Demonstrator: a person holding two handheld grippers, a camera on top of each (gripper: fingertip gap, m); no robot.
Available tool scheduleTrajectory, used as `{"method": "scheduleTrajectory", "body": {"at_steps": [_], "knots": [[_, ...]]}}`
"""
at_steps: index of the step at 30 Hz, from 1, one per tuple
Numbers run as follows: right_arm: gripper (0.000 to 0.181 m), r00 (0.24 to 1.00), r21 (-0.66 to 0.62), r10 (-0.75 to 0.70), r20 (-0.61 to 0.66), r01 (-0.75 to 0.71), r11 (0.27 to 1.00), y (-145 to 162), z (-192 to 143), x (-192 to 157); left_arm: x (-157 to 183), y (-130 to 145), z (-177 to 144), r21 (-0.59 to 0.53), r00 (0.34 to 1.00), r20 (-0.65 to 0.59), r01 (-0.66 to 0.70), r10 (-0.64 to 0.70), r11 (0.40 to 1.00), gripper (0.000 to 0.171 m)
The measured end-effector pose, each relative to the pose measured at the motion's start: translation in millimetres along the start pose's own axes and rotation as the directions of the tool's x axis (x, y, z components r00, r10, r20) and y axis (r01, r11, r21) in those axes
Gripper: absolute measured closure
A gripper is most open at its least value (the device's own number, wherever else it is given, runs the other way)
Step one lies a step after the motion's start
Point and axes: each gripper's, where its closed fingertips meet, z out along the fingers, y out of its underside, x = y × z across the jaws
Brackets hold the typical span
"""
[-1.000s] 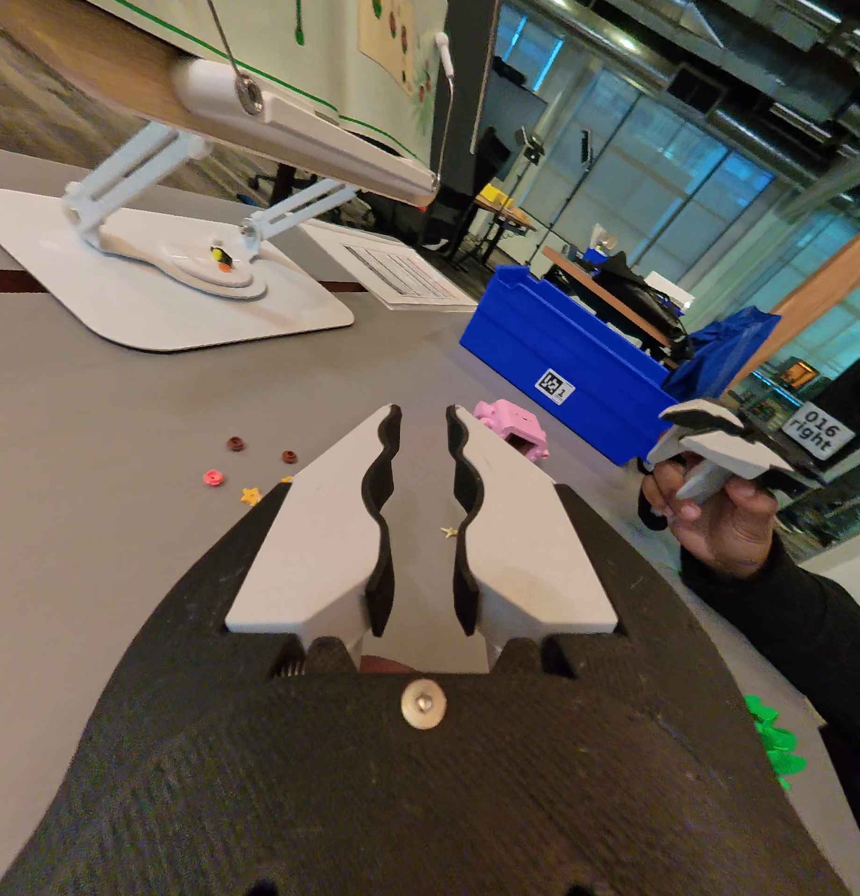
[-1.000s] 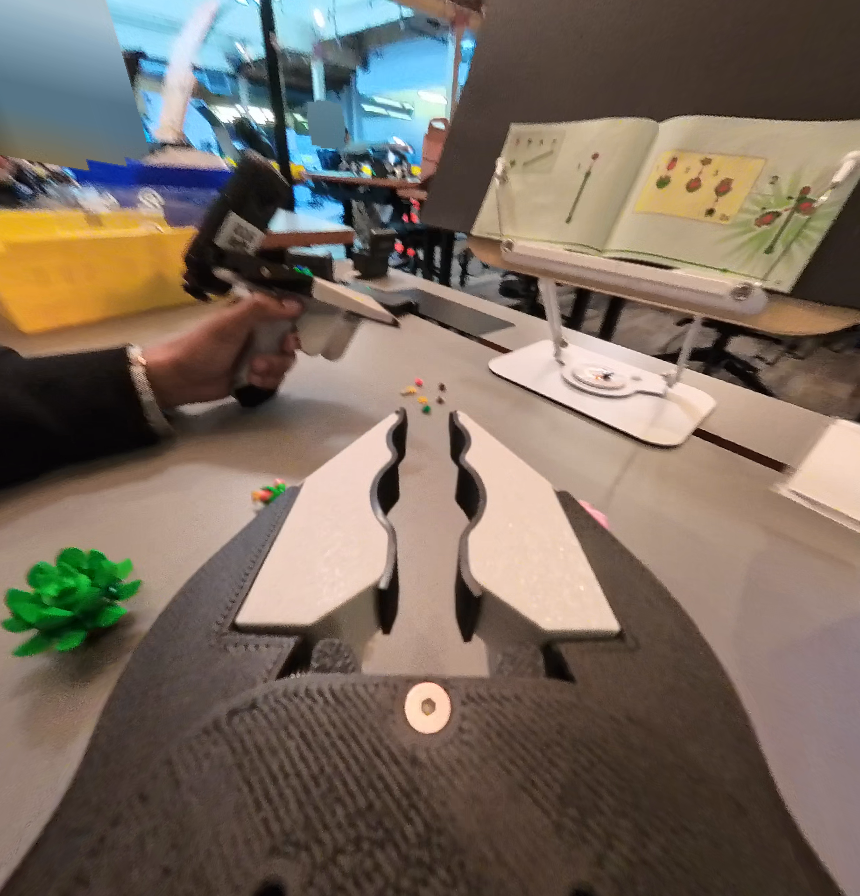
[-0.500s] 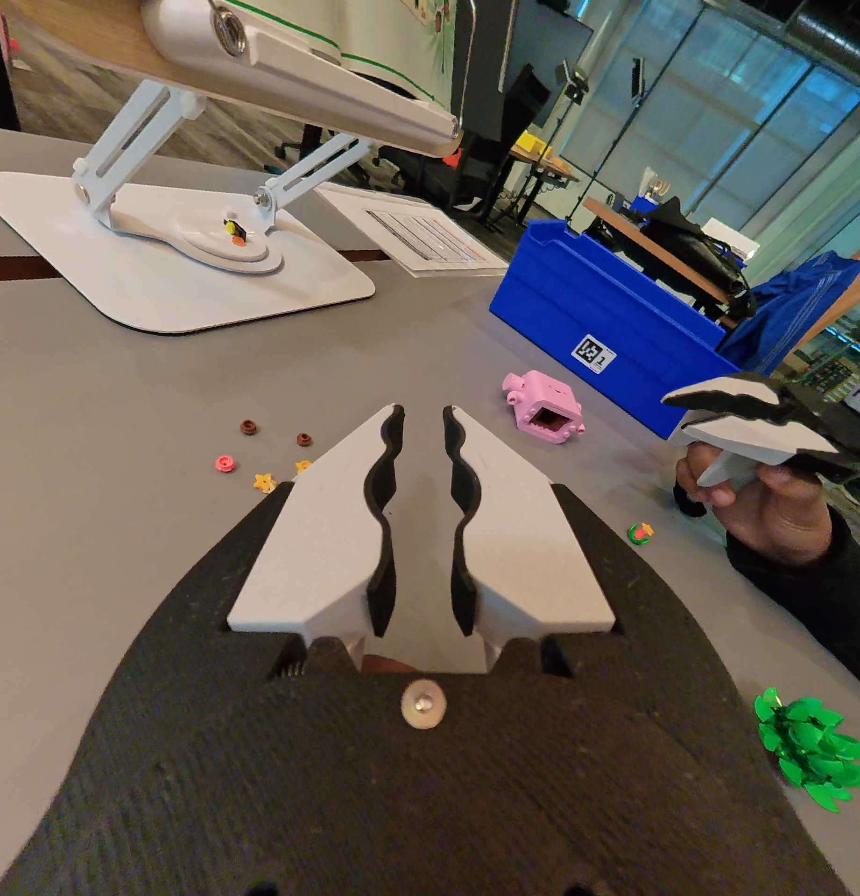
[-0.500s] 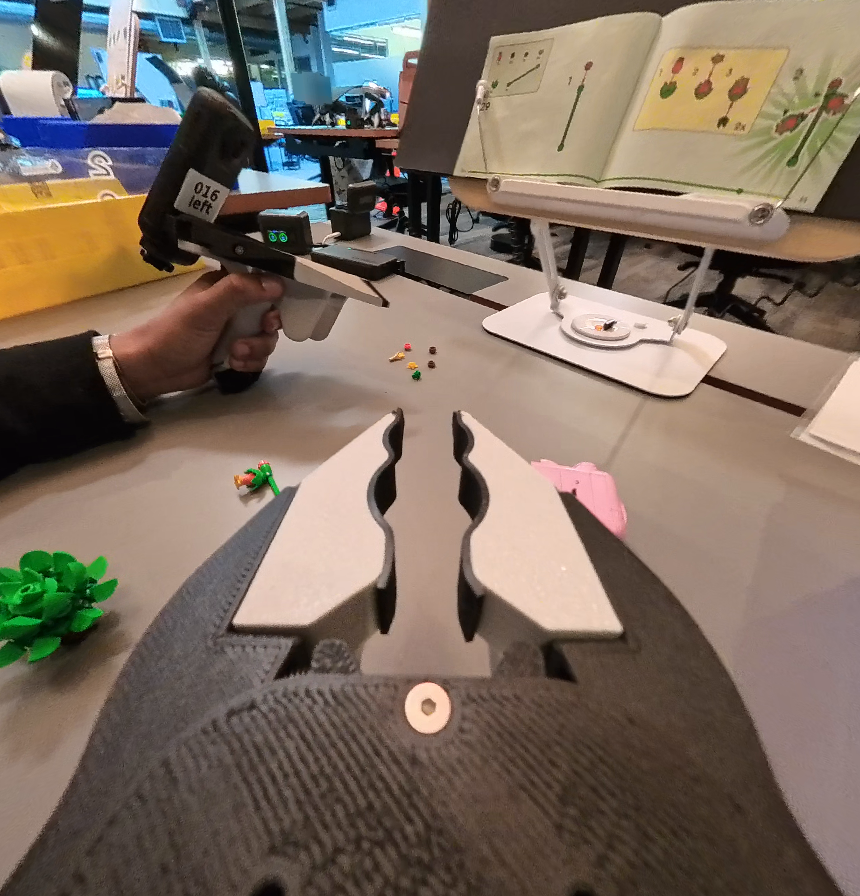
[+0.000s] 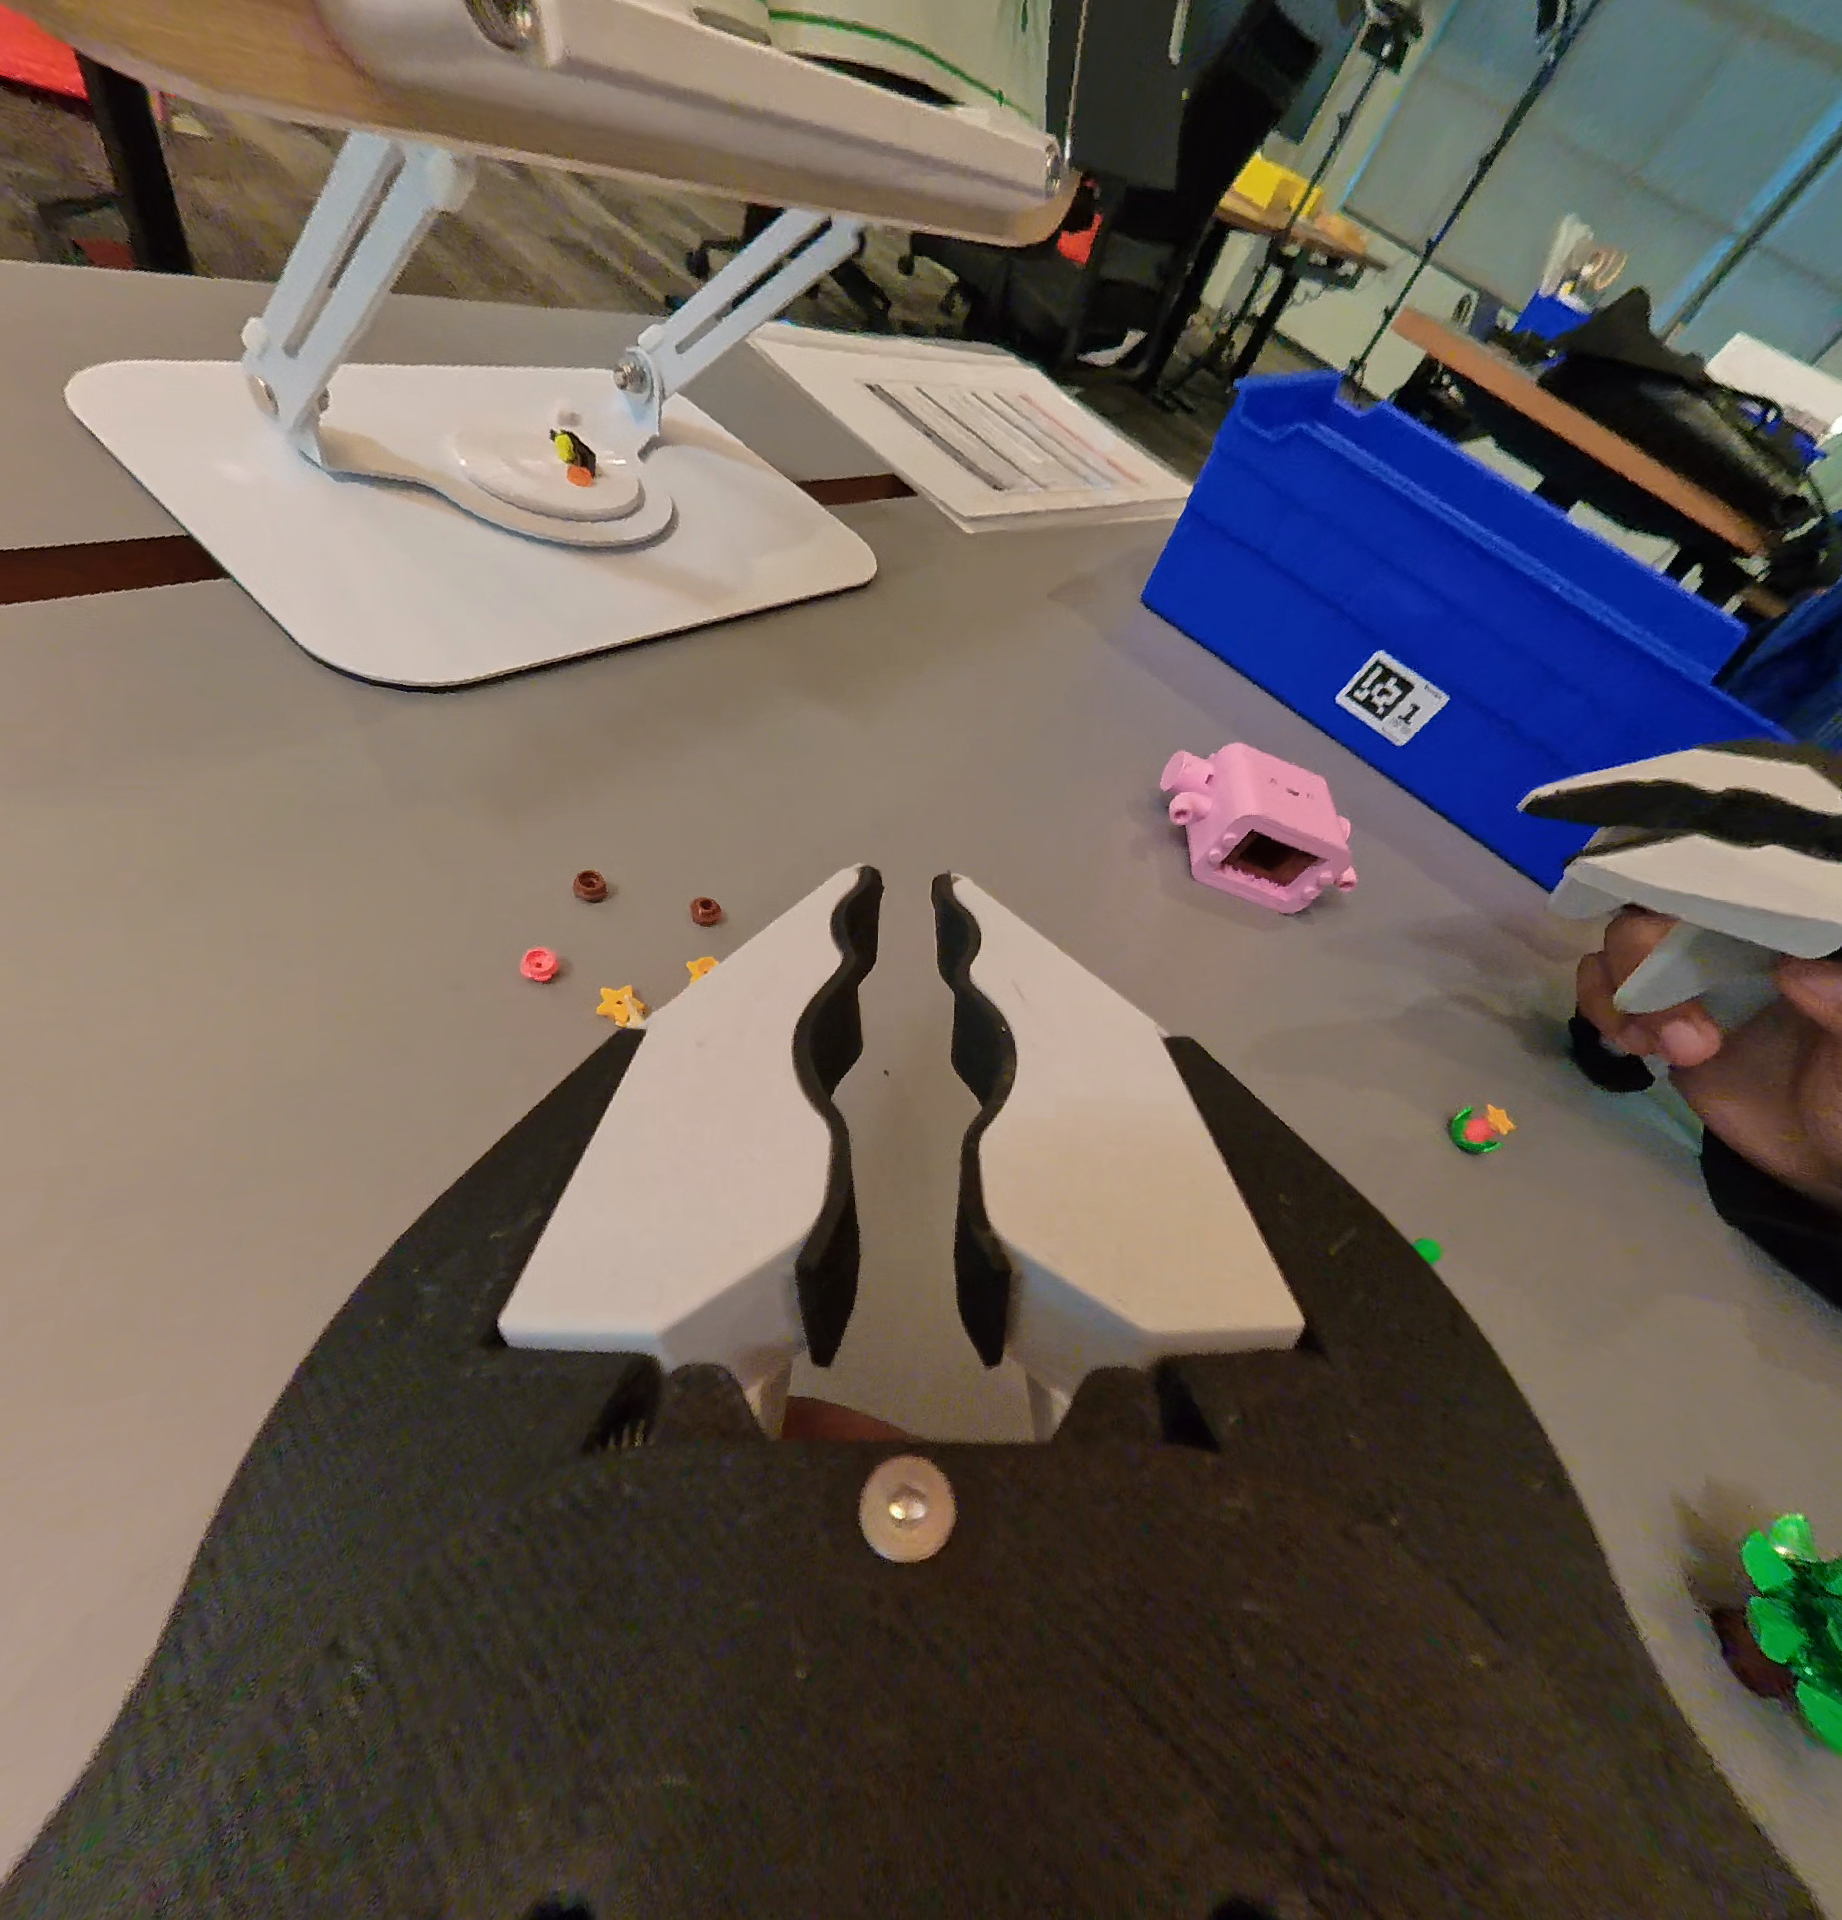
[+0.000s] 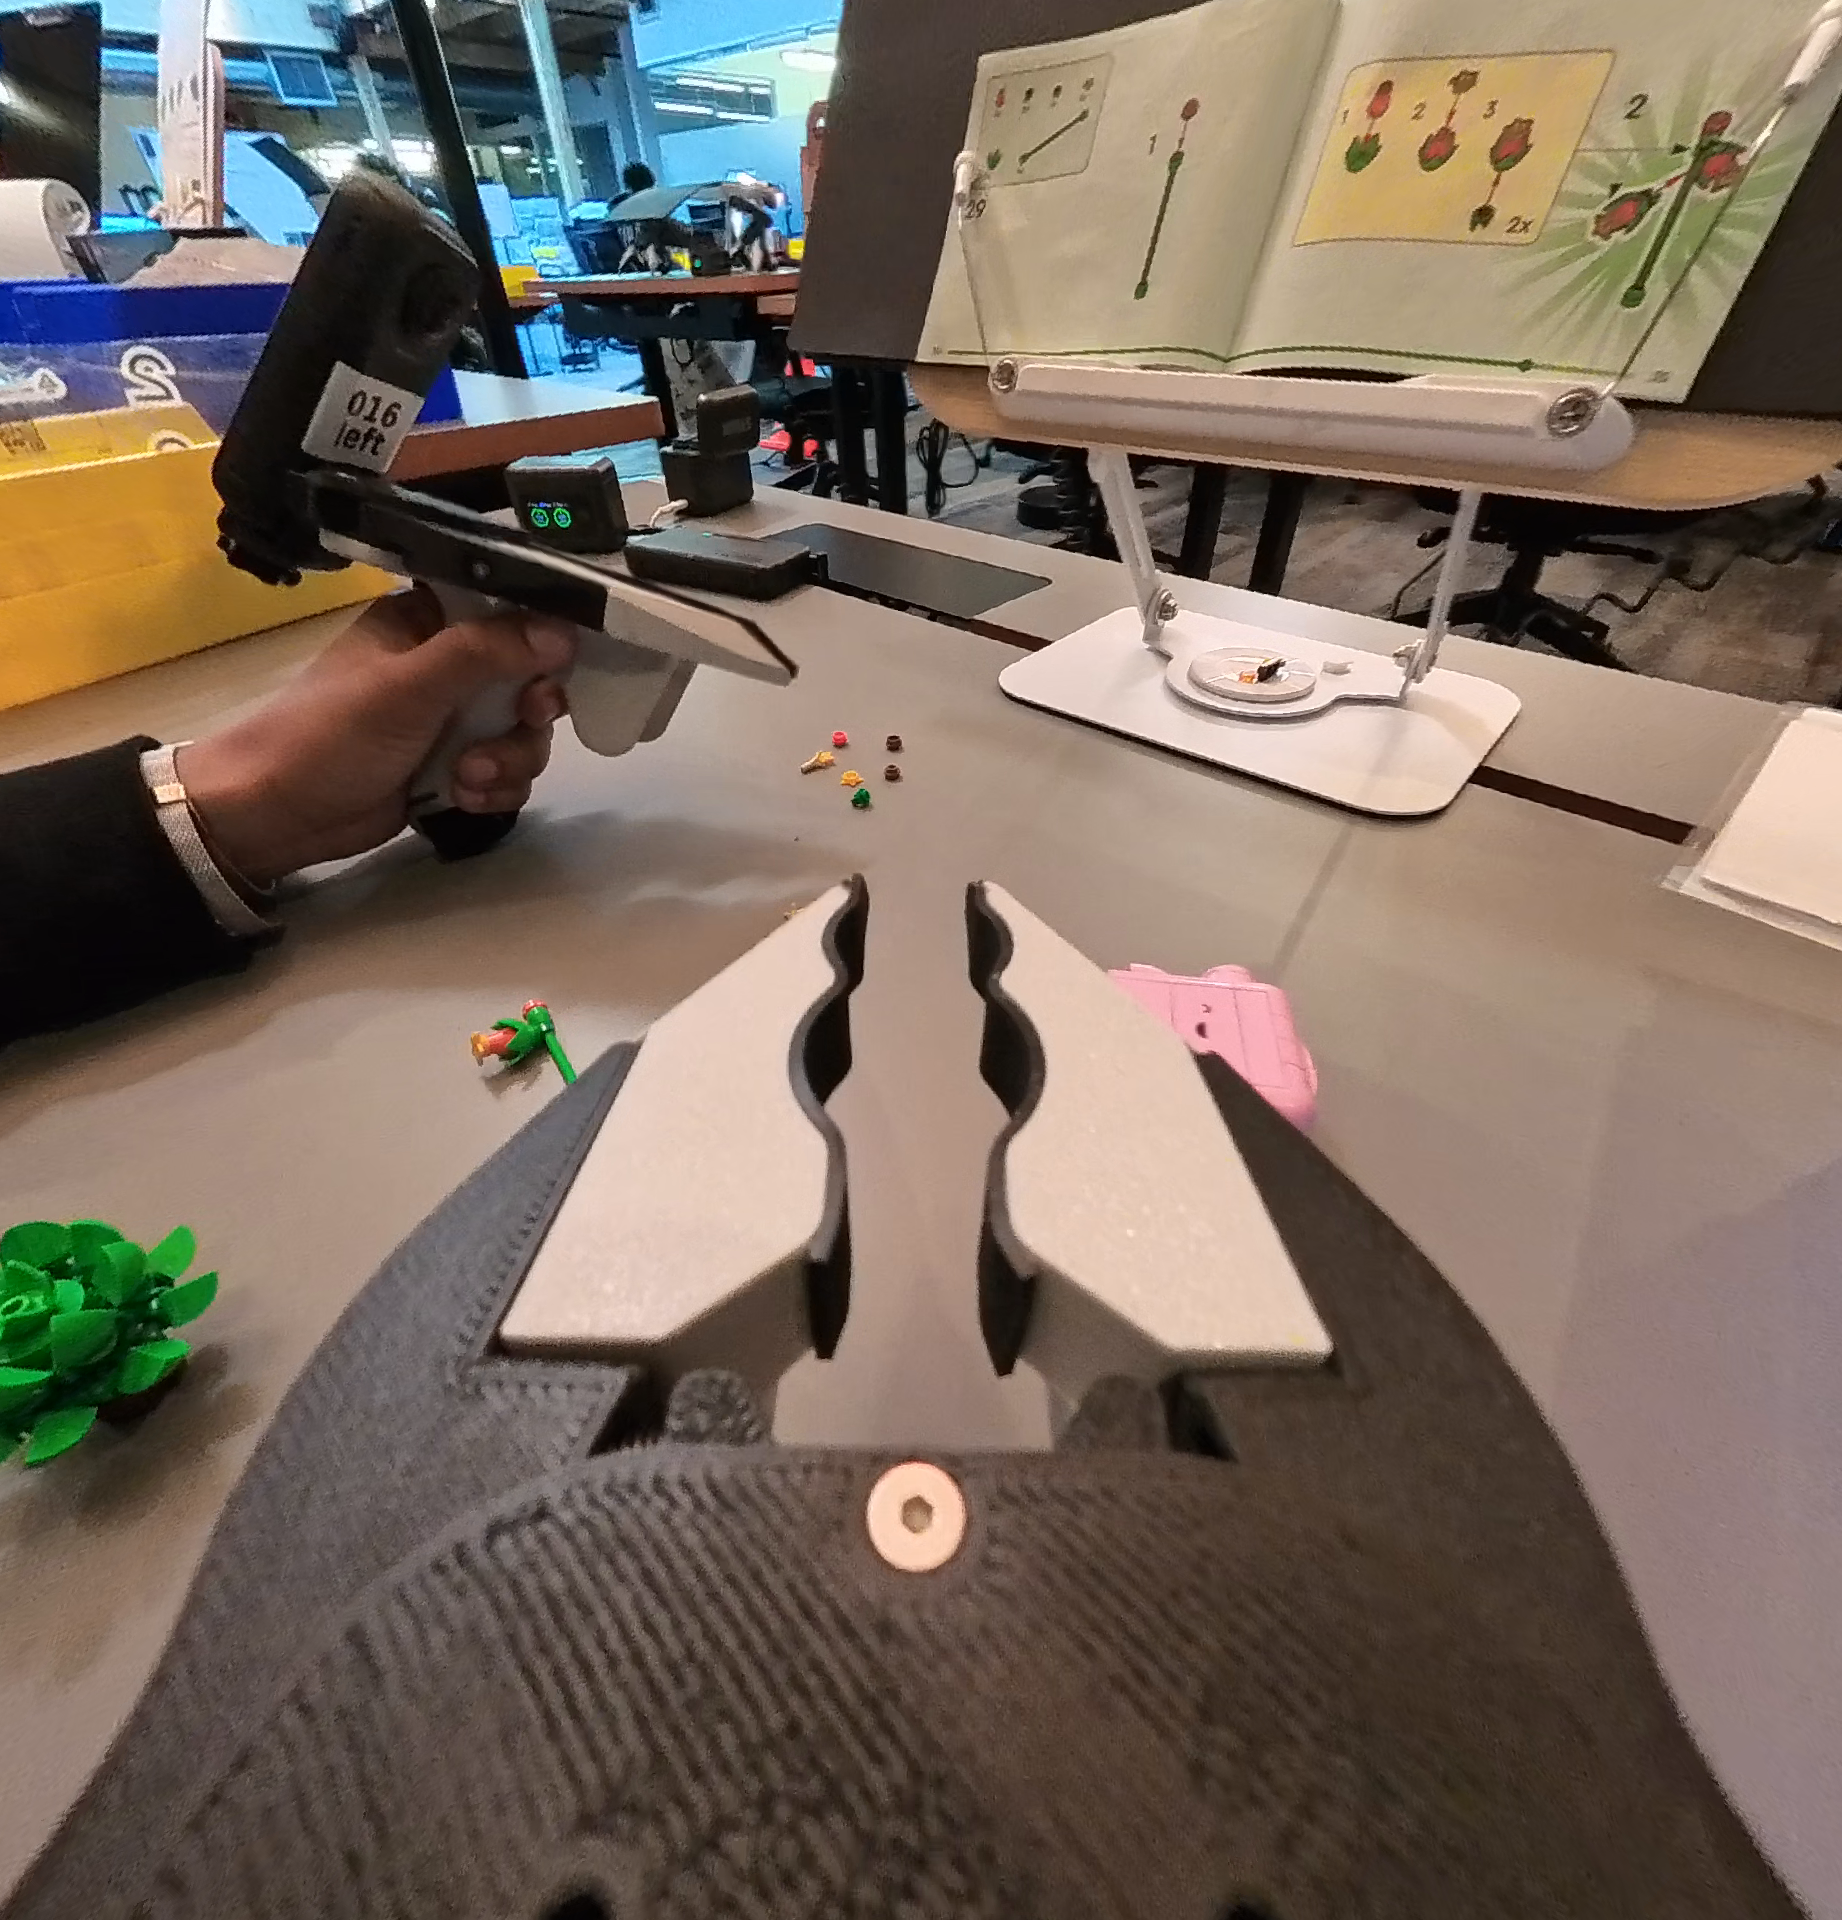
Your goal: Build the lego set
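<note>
The left hand-held gripper hovers over the grey tabletop, jaws narrowly parted and empty. The right hand-held gripper is likewise slightly apart, holding nothing. Near it a green leafy lego clump lies at the left, a small flower stem further in, and a pink lego block just beside its right finger. Beyond lie scattered tiny studs, then a white stand bearing an open booklet.

Small loose pieces on table before book stand; bin right, block-shaped piece just before it
</note>
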Motion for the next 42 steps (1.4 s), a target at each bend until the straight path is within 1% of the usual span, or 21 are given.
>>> {"method": "scheduleTrajectory", "body": {"at_steps": [5,7,9,10,12,14,17,19,21,24,30,32,36,42], "knots": [[0.162,1.000,0.009,0.018,-0.015,-0.018,1.000,-1.3,-1.3,3.8,0.6,3.6,3.0,-0.030,1.000,0.016,-0.024,0.025,0.999,0.162],[0.161,0.999,-0.017,0.035,-0.011,-0.035,0.999,2.3,-3.1,4.7,0.6,4.3,3.7,-0.036,1.000,0.012,-0.020,0.020,0.999,0.161],[0.158,0.997,-0.087,0.048,0.053,-0.043,0.995,12.8,-8.3,-1.2,0.1,4.0,3.4,-0.033,1.000,0.007,-0.010,0.010,0.999,0.161],[0.157,0.993,-0.126,0.037,0.116,-0.022,0.992,19.1,-12.5,-7.9,-0.2,3.6,3.1,-0.029,1.000,0.005,-0.004,0.004,1.000,0.160],[0.154,0.962,-0.180,-0.020,0.273,0.071,0.981,31.2,-25.8,-25.4,-0.7,3.2,2.8,-0.025,1.000,-0.004,0.011,-0.011,1.000,0.160],[0.154,0.944,-0.197,-0.059,0.324,0.129,0.972,38.1,-36.8,-27.9,-0.9,3.6,3.2,-0.029,1.000,-0.014,0.023,-0.024,0.999,0.159],[0.153,0.932,-0.214,-0.028,0.361,0.112,0.970,40.4,-40.0,-29.2,-0.8,5.3,4.7,-0.043,0.999,-0.023,0.033,-0.034,0.999,0.159],[0.156,0.925,-0.274,-0.036,0.377,0.149,0.950,51.3,-36.3,-33.7,-0.6,6.0,5.4,-0.050,0.999,-0.024,0.032,-0.033,0.998,0.158],[0.160,0.918,-0.343,-0.075,0.389,0.220,0.913,66.6,-32.5,-39.0,-0.6,6.2,5.6,-0.051,0.999,-0.022,0.030,-0.031,0.998,0.158],[0.156,0.914,-0.414,-0.131,0.385,0.297,0.860,83.1,-28.4,-40.9,-0.6,6.5,5.8,-0.053,0.999,-0.022,0.029,-0.031,0.998,0.158],[0.158,0.914,-0.424,-0.117,0.388,0.289,0.858,83.9,-28.1,-40.8,0.8,7.5,7.0,-0.059,0.999,-0.027,0.032,-0.034,0.998,0.158],[0.162,0.910,-0.436,-0.122,0.397,0.304,0.847,87.1,-28.0,-42.2,1.0,8.0,7.4,-0.063,0.999,-0.027,0.030,-0.031,0.998,0.157],[0.162,0.907,-0.459,-0.141,0.398,0.330,0.825,92.7,-27.2,-42.6,0.3,7.2,6.7,-0.057,0.999,-0.029,0.039,-0.041,0.998,0.156],[0.163,0.908,-0.461,-0.138,0.397,0.327,0.825,92.8,-26.9,-42.2,0.1,7.2,6.7,-0.057,0.999,-0.029,0.042,-0.044,0.997,0.156]]}}
